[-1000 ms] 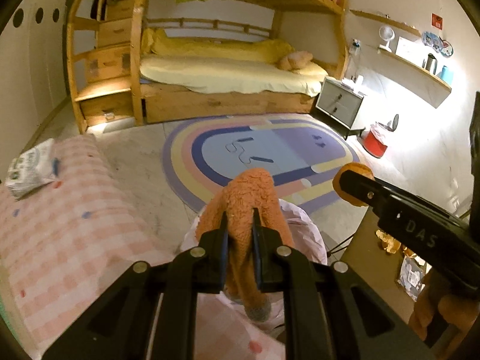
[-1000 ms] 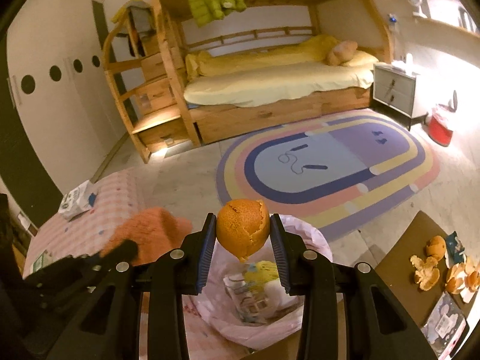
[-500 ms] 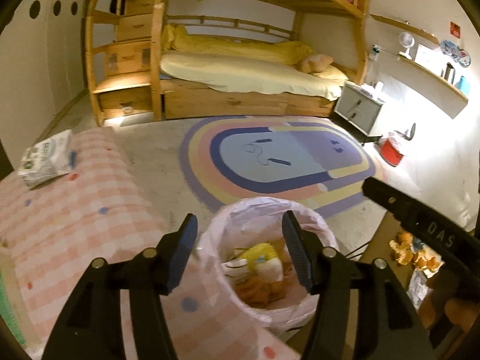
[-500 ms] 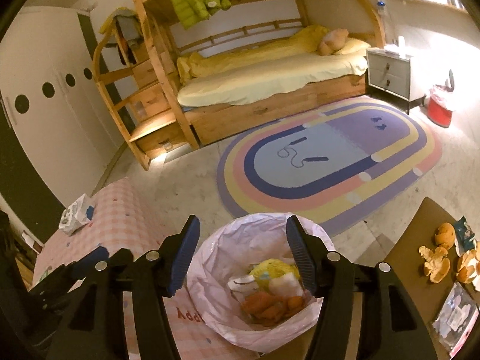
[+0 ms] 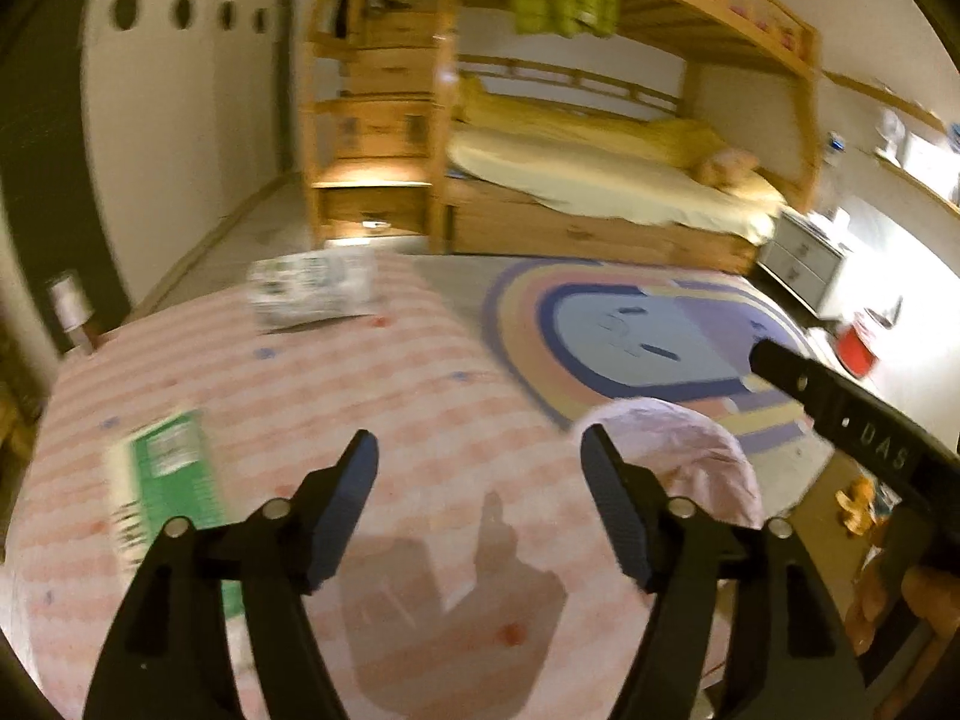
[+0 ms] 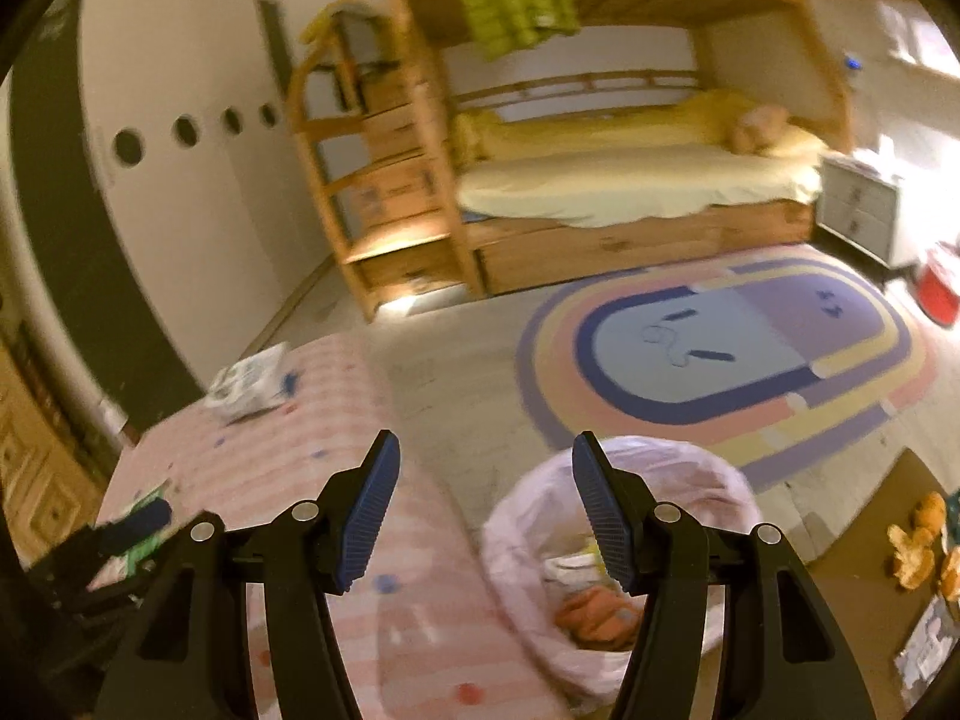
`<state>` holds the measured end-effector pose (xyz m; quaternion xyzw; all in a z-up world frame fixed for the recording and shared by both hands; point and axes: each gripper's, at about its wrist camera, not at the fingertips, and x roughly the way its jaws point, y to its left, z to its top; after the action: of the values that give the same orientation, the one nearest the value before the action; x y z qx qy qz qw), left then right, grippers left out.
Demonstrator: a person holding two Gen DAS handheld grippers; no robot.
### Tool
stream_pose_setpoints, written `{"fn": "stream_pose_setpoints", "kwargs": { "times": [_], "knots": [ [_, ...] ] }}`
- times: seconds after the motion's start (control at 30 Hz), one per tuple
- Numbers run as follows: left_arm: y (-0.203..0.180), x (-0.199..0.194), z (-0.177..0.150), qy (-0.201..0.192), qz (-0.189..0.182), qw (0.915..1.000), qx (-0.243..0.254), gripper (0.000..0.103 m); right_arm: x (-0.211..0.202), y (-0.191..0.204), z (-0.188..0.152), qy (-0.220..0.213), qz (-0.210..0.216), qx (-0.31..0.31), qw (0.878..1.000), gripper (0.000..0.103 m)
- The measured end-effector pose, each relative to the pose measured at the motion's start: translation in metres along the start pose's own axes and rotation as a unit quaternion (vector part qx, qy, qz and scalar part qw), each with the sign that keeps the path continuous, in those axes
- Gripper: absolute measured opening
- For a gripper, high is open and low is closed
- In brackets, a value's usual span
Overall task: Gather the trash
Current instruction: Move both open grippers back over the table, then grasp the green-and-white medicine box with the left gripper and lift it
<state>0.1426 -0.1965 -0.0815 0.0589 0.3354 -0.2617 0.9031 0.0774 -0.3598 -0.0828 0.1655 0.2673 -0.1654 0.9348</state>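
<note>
- Grippers: left gripper (image 5: pixel 479 489) and right gripper (image 6: pixel 483 489) both wide open, holding nothing.
- Trash bag (image 6: pixel 648 516) at 5 o'clock of right cam; green packet (image 5: pixel 171 480) at 9 o'clock on pink table (image 5: pixel 372 372).
- Step: prob. btwn pickups; next calls for reaching left to packet.

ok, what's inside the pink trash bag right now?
Right wrist view: pink trash bag holds orange peel and pale wrappers. The right finger covers part; deeper contents are hidden.

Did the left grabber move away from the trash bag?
Yes. The left gripper swung left: the pink trash bag, framed between its fingers before, now sits at its right finger, and the pink-checked table fills the view.
</note>
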Motion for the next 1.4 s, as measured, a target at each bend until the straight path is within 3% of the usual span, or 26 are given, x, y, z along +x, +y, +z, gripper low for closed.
{"fn": "stream_pose_setpoints", "kwargs": {
  "times": [0.17, 0.33, 0.47, 0.53, 0.77, 1.03, 1.17, 1.23, 1.4],
  "knots": [
    [0.054, -0.021, -0.009, -0.003, 0.049, 0.9979, -0.044, 0.078, 0.013, 0.052, -0.008, 0.023, 0.031, -0.049, 0.998, 0.061],
    [0.097, -0.033, -0.023, 0.005, 0.096, 0.9915, -0.087, 0.095, 0.020, 0.093, -0.016, 0.034, 0.054, -0.083, 0.995, 0.076],
    [0.115, -0.032, -0.033, 0.031, 0.110, 0.9873, -0.110, 0.096, 0.021, 0.113, -0.022, 0.037, 0.060, -0.106, 0.992, 0.086],
    [0.117, -0.027, -0.035, 0.041, 0.113, 0.9862, -0.114, 0.096, 0.022, 0.120, -0.025, 0.038, 0.059, -0.117, 0.991, 0.086],
    [0.116, 0.001, -0.039, 0.093, 0.105, 0.9809, -0.135, 0.096, 0.024, 0.120, -0.024, 0.036, 0.038, -0.129, 0.990, 0.087],
    [0.108, 0.026, -0.045, 0.129, 0.149, 0.9705, -0.139, 0.096, 0.025, 0.096, -0.020, 0.042, 0.026, -0.111, 0.993, 0.087],
    [0.112, 0.030, -0.045, 0.127, 0.153, 0.9683, -0.151, 0.096, 0.026, 0.092, -0.021, 0.047, 0.024, -0.114, 0.992, 0.087],
    [0.113, 0.028, -0.045, 0.122, 0.151, 0.9694, -0.150, 0.087, 0.026, 0.091, -0.022, 0.049, 0.025, -0.114, 0.992, 0.087],
    [0.118, 0.013, -0.040, 0.104, 0.145, 0.9743, -0.138, 0.085, 0.029, 0.094, -0.023, 0.058, 0.040, -0.118, 0.990, 0.087]
  ]
}}
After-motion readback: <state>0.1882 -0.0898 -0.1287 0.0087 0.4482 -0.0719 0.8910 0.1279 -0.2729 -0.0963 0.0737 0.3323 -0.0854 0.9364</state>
